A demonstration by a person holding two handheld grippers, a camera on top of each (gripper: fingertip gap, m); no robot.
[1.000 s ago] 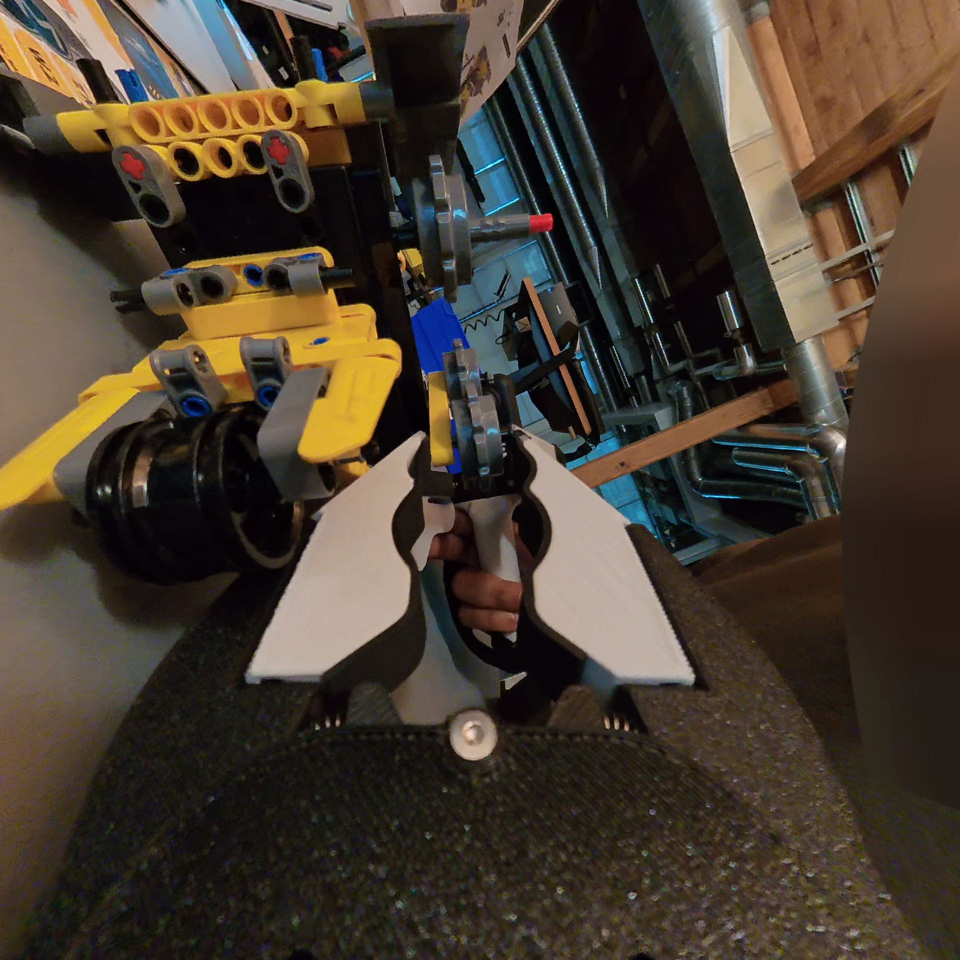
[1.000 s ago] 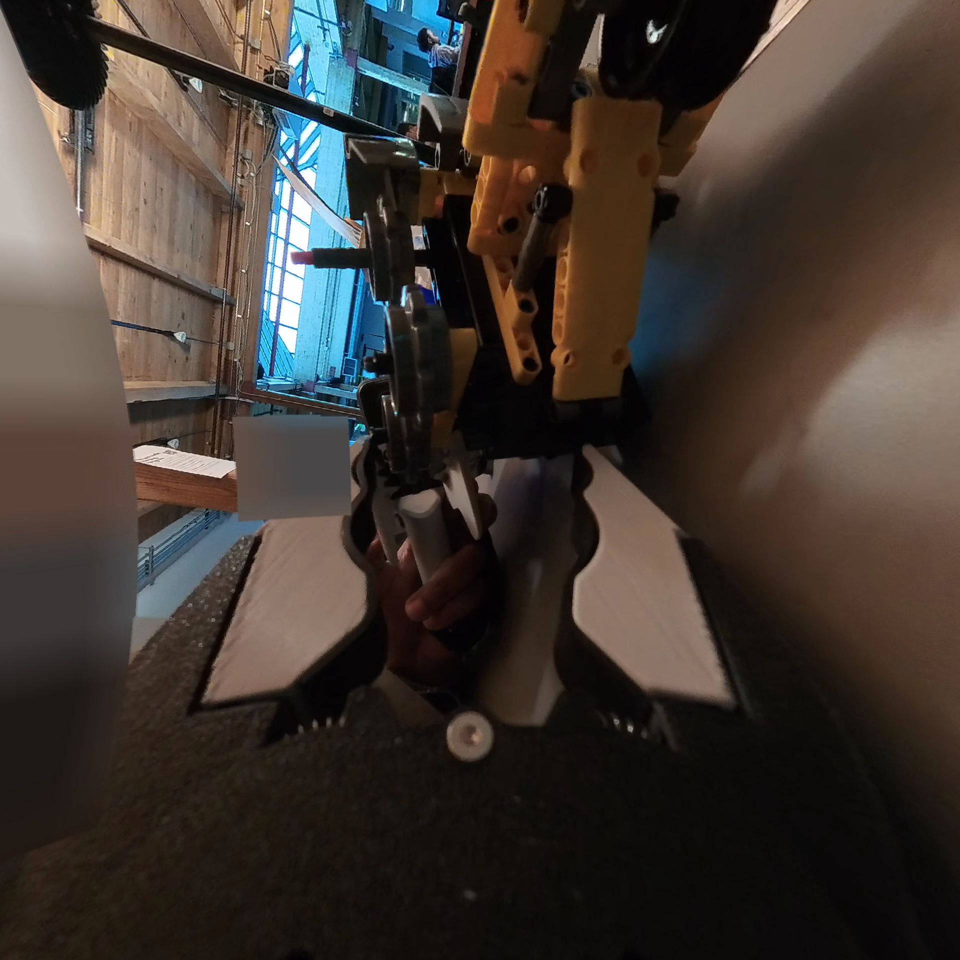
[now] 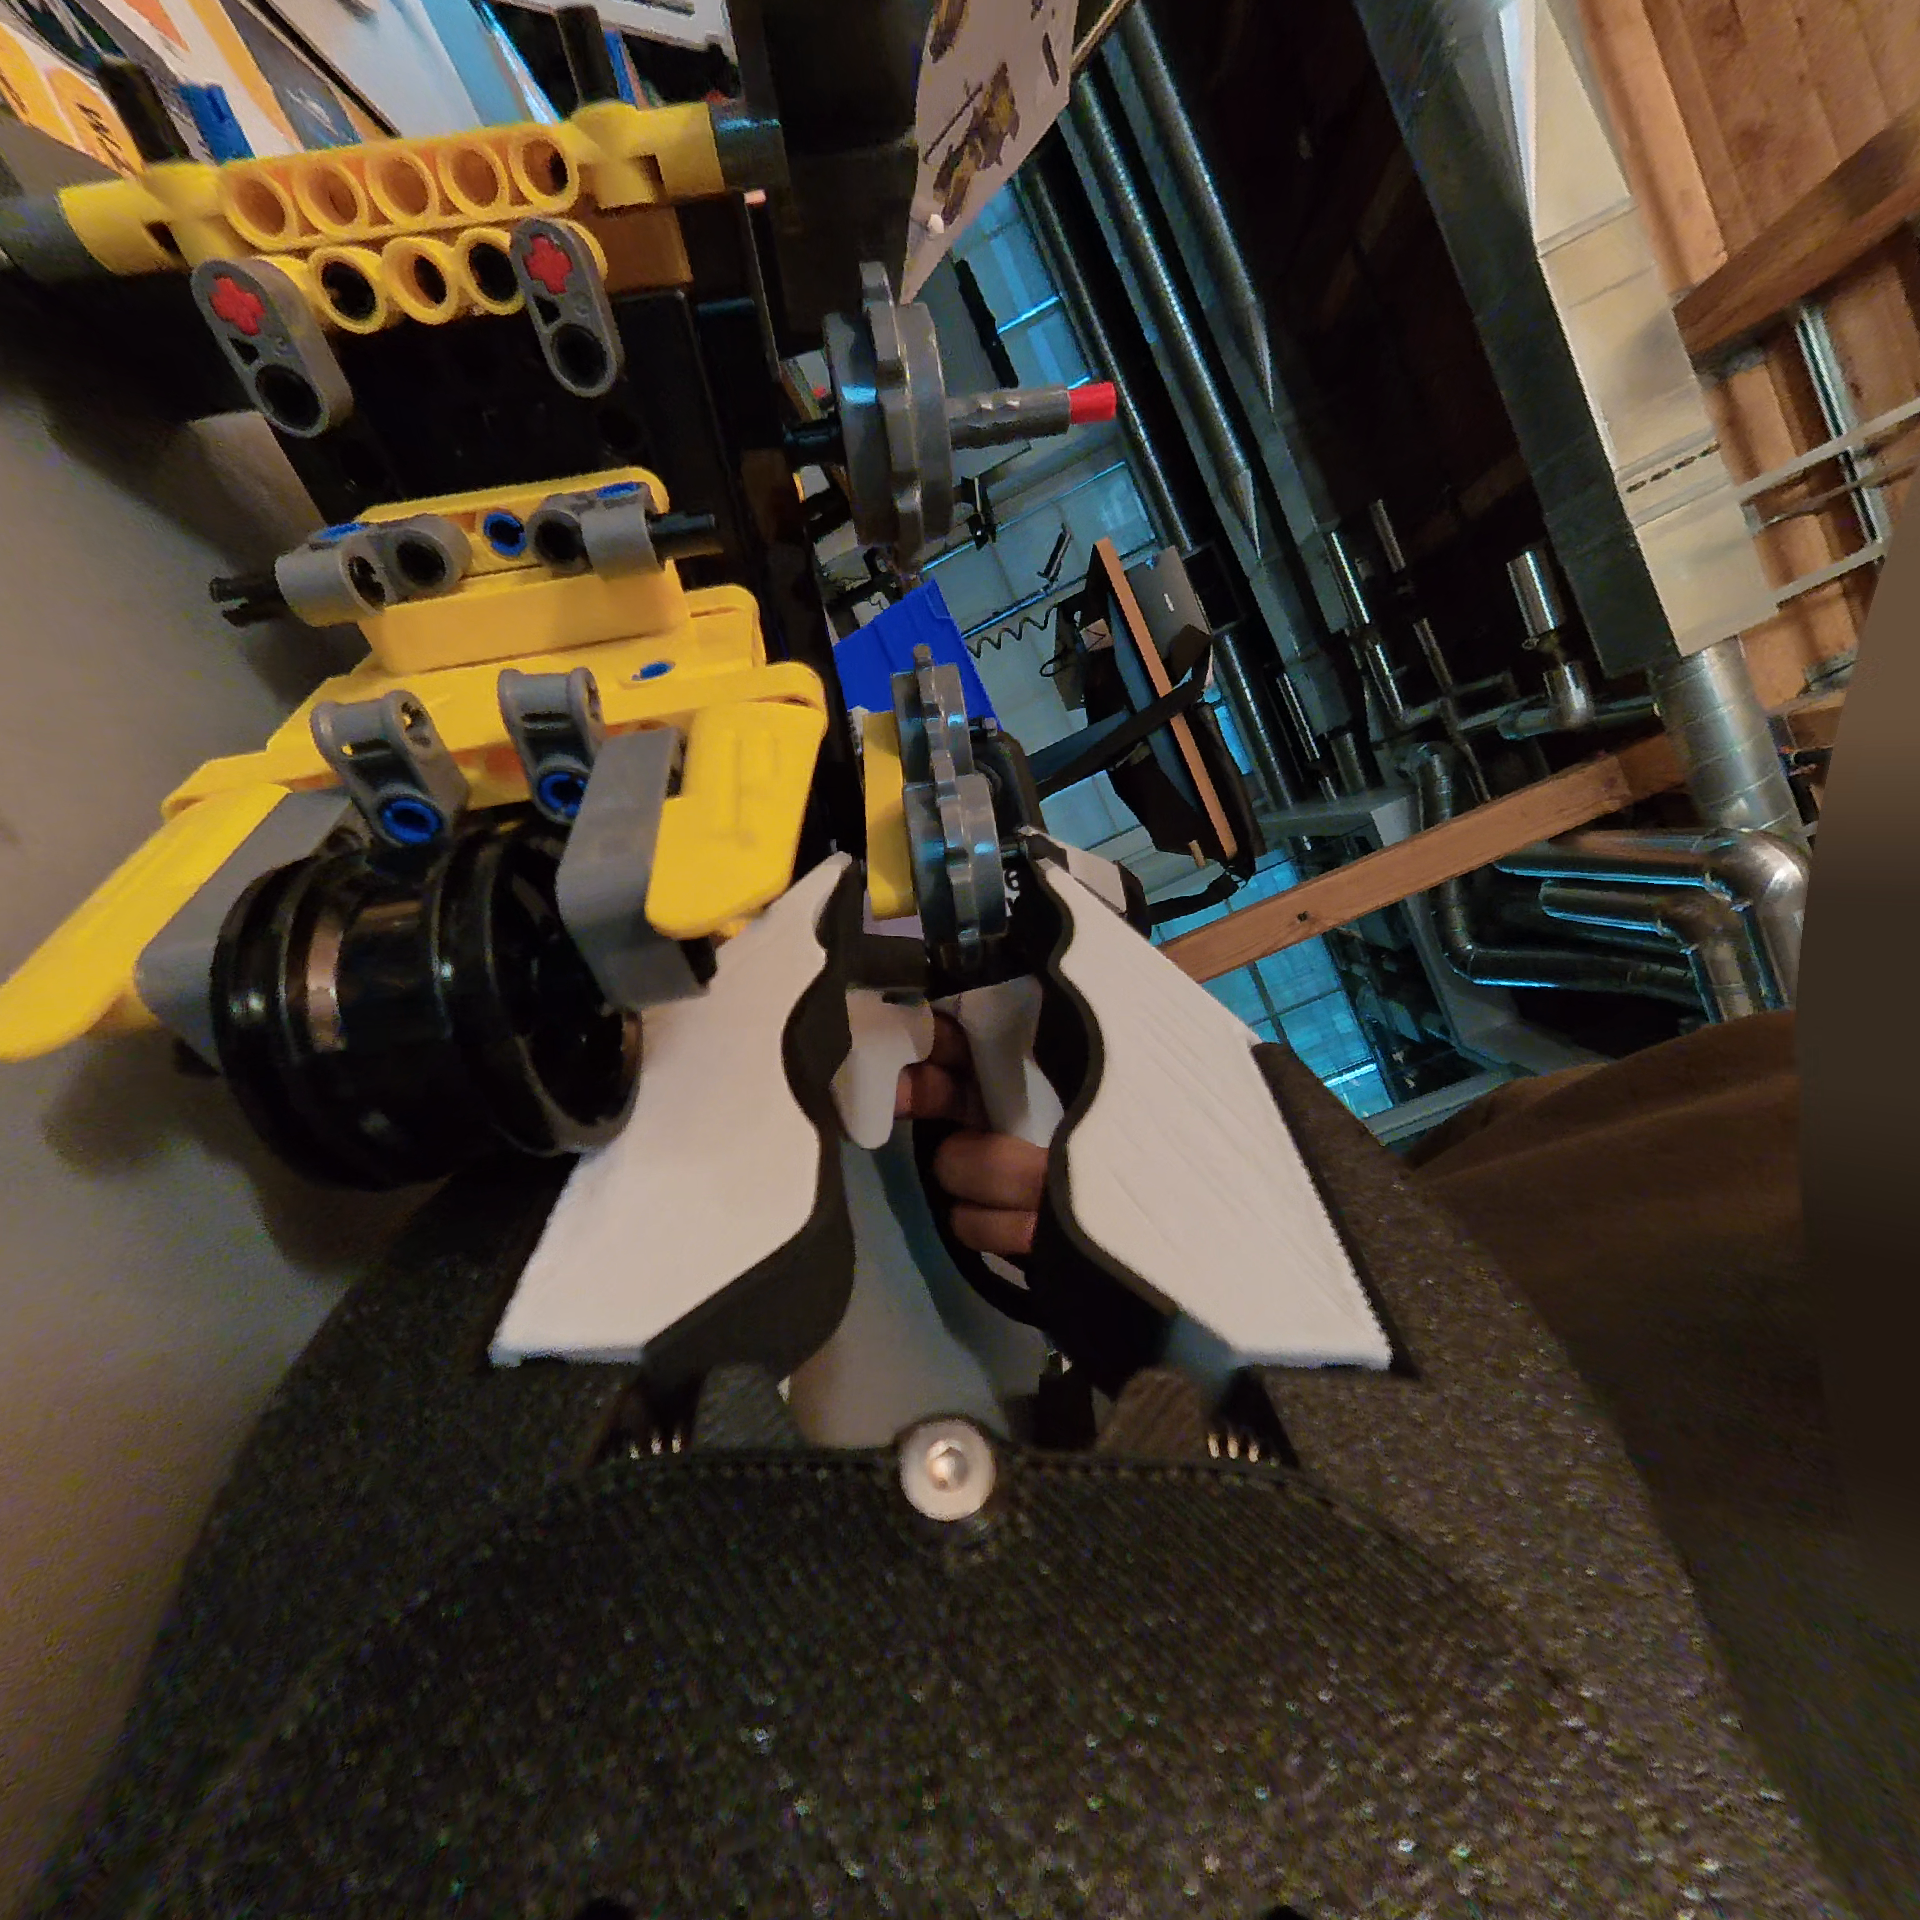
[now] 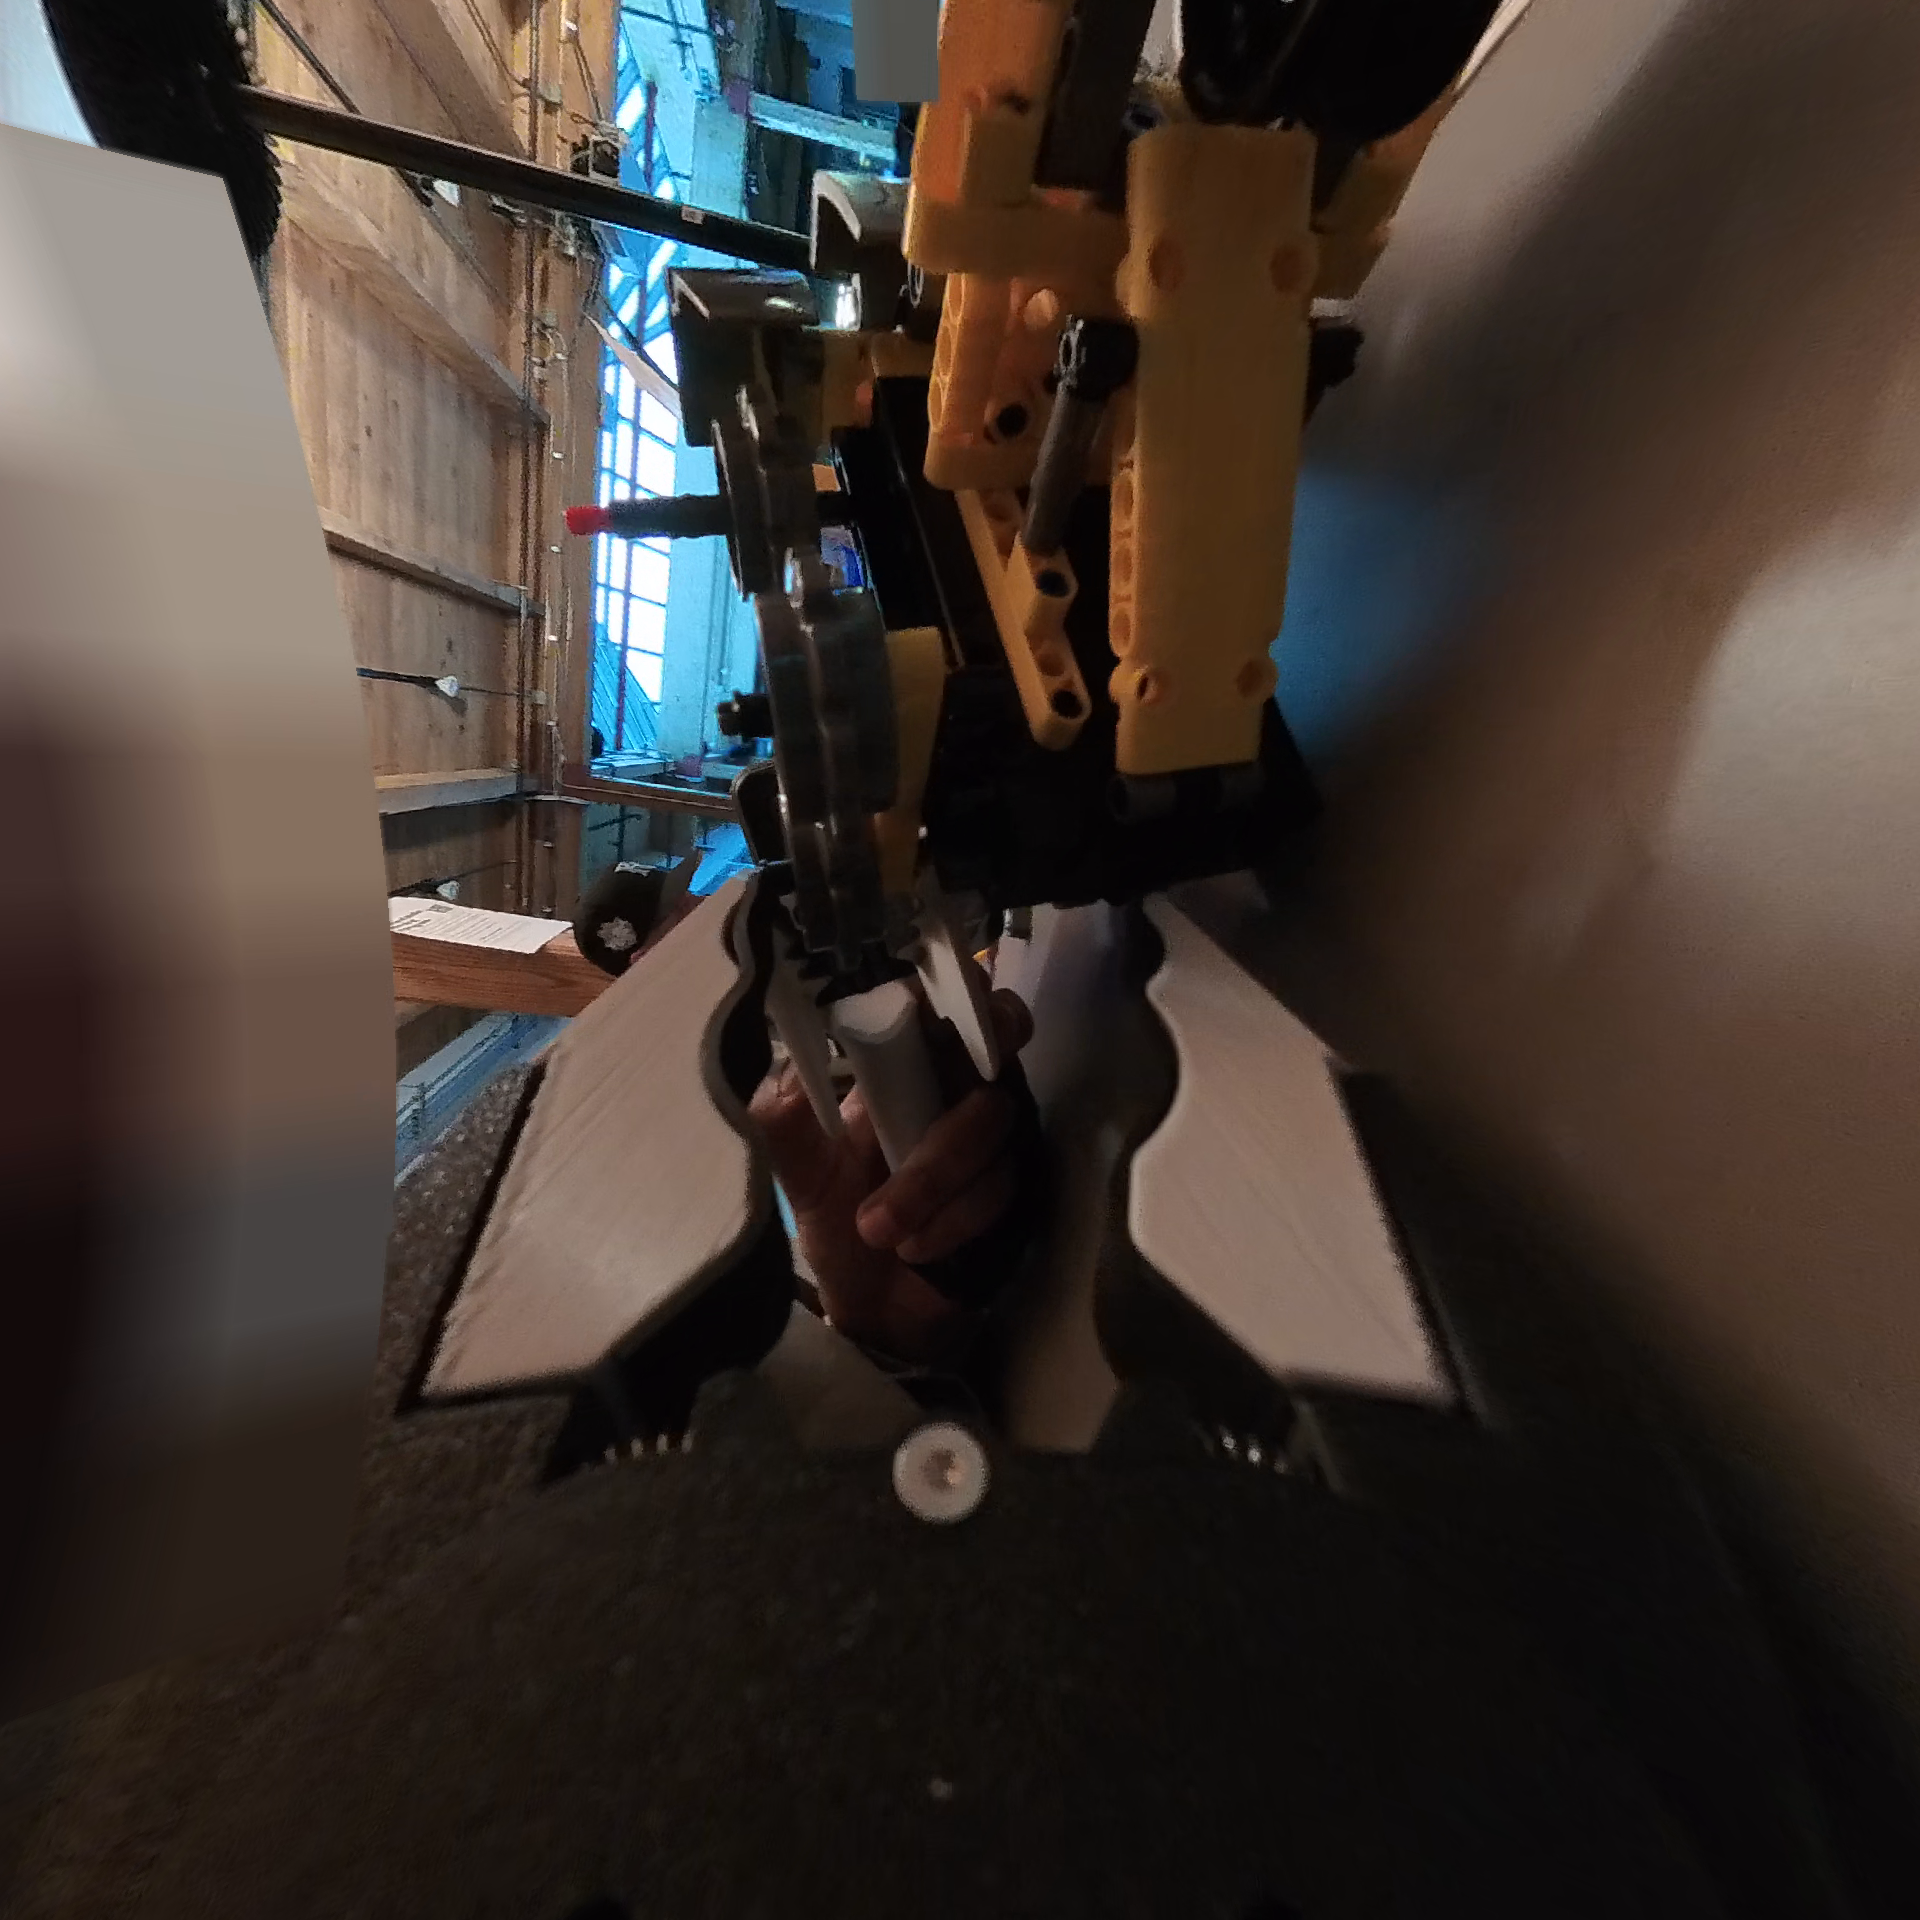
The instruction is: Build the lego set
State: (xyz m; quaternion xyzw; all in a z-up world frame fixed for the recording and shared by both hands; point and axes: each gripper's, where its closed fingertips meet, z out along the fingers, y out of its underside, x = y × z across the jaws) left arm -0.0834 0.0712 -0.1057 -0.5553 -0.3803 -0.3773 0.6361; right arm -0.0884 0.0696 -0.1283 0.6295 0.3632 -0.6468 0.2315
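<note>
A workshop hall with timber walls, metal ducts and blue-lit windows lies behind, and both wrist views are turned on their side, with a plain grey surface [image 3: 114,623] running along the left of the left gripper's view. The left gripper [image 3: 940,883] has its two white fingers drawn in close on a dark grey gear [image 3: 951,821] at the near end of a yellow and black brick-built model vehicle [image 3: 520,665]; the fingertips press the gear from both sides. Just left of that gripper sits the model's black wheel [image 3: 416,997] under yellow panels, and farther ahead a second grey gear [image 3: 883,416] carries an axle with a red tip [image 3: 1091,400]. Behind the fingers a person's hand [image 3: 987,1164] grips the white handle of the other gripper. The right gripper [image 4: 951,909] meets the same model from the opposite side: its fingers stand apart, the left one touching the grey gear [image 4: 831,727], the right one beside the black body under the yellow beams [image 4: 1195,499]. Whether it grips anything cannot be told. Between its fingers a hand [image 4: 904,1195] shows around a white handle.
</note>
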